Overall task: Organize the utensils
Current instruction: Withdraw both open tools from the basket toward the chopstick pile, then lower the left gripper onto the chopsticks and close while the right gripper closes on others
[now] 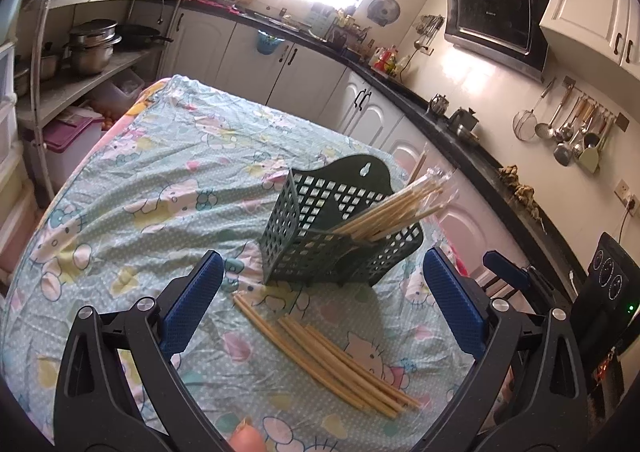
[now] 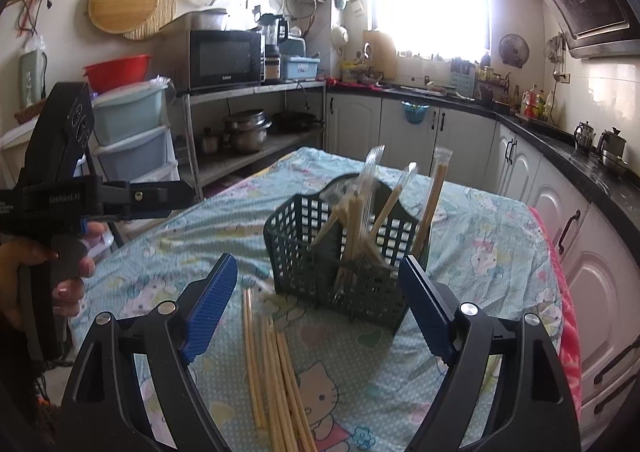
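A dark green slotted basket point(image 1: 304, 236) point(image 2: 296, 240) stands upright on the table. Its right compartment holds plastic-wrapped chopsticks point(image 1: 400, 208) point(image 2: 354, 220) that lean out to the right. Several bare wooden chopsticks point(image 1: 328, 352) point(image 2: 272, 372) lie loose on the cloth in front of the basket. My left gripper point(image 1: 322, 256) is open above the loose chopsticks, nothing between its blue pads point(image 1: 192, 304). My right gripper point(image 2: 317, 260) is also open and empty, facing the basket. A hand point(image 2: 24, 264) holds the left gripper's body point(image 2: 60, 172) at the left edge of the right wrist view.
The table wears a light blue cartoon-cat cloth point(image 1: 140, 192) point(image 2: 480, 236). A metal rack with pots point(image 2: 244, 132) stands beyond its far left. White cabinets under a black counter point(image 2: 560, 156) run along the right. Something orange point(image 1: 244, 442) lies at the near edge.
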The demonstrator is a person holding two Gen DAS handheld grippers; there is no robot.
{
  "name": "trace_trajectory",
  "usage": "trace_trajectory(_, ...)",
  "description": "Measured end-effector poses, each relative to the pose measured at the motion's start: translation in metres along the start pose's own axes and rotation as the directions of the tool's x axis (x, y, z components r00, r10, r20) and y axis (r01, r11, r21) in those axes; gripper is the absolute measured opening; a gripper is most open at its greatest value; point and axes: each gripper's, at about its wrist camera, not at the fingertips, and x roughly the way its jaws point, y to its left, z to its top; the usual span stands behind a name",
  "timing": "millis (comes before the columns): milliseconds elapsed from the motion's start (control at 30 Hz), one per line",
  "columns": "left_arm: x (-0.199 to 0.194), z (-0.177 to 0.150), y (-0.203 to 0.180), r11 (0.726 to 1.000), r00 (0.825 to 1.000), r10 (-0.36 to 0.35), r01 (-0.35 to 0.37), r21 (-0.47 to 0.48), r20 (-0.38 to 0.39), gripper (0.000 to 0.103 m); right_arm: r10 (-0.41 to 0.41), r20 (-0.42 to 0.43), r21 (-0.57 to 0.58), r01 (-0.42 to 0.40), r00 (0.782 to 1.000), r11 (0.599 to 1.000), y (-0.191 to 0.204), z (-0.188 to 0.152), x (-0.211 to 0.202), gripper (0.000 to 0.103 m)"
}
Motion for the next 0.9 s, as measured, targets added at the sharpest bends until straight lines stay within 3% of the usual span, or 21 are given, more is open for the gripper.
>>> trace_trajectory(233,0.007,-0.017,0.009,1.0,0.999,0.025,-0.025,-0.007,-0.039,0.092,0.013,-0.051,-0.022,-0.014,0.999,1.0,0.005,-0.016,0.008,0.08)
trace_trajectory(433,0.013,-0.029,0.017,0.999,0.997,0.048,-0.049,-0.012,-0.066,0.092,0.027,-0.12,-0.037,-0.031,0.992,0.999,0.01,-0.031,0.021,0.073)
trace_trajectory(700,0.02,-0.038,0.031,0.997,0.993,0.078,-0.08,-0.024,-0.089,0.091,0.054,-0.228,-0.072,-0.072,0.972,0.995,0.023,-0.052,0.043,0.046)
trace_trajectory(900,0.032,-0.044,0.044,0.994,0.987,0.087,-0.095,-0.053,-0.133,0.062,0.049,-0.321,-0.089,-0.081,0.946,0.993,0.028,-0.068,0.065,0.031)
